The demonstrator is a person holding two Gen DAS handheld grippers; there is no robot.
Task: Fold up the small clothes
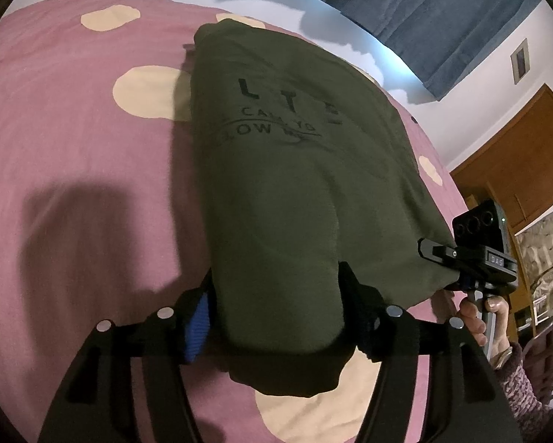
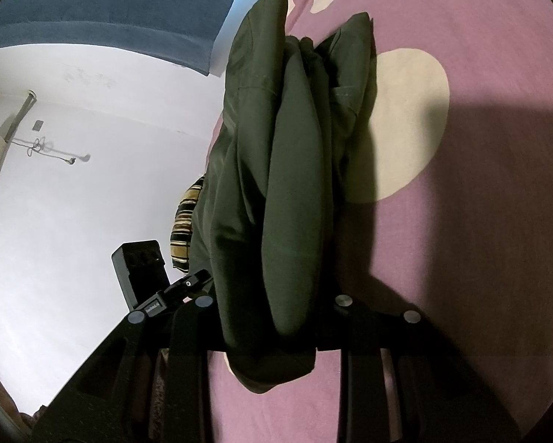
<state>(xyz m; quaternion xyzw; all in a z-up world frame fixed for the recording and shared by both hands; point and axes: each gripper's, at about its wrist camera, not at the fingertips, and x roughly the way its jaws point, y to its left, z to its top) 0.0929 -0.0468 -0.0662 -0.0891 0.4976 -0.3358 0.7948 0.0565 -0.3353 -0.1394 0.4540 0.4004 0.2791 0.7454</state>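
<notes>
A dark olive-green shirt [image 1: 287, 170] with black lettering hangs folded above the pink bedspread [image 1: 73, 118]. My left gripper [image 1: 276, 295] is shut on one near corner of it; a blue pad shows on the left finger [image 1: 198, 328]. My right gripper [image 2: 272, 306] is shut on the other corner; the shirt [image 2: 283, 170] hangs from it in bunched vertical folds. In the left wrist view the right gripper [image 1: 472, 254] and the hand holding it sit at the shirt's right edge. The far end of the shirt rests near the bed.
The bedspread [image 2: 479, 221] is pink with large cream dots. Blue curtains [image 1: 424, 7], a white wall and a wooden door [image 1: 527, 155] lie behind. A striped cushion [image 2: 185, 229] sits beyond the shirt. The other gripper's body [image 2: 143, 269] shows at left.
</notes>
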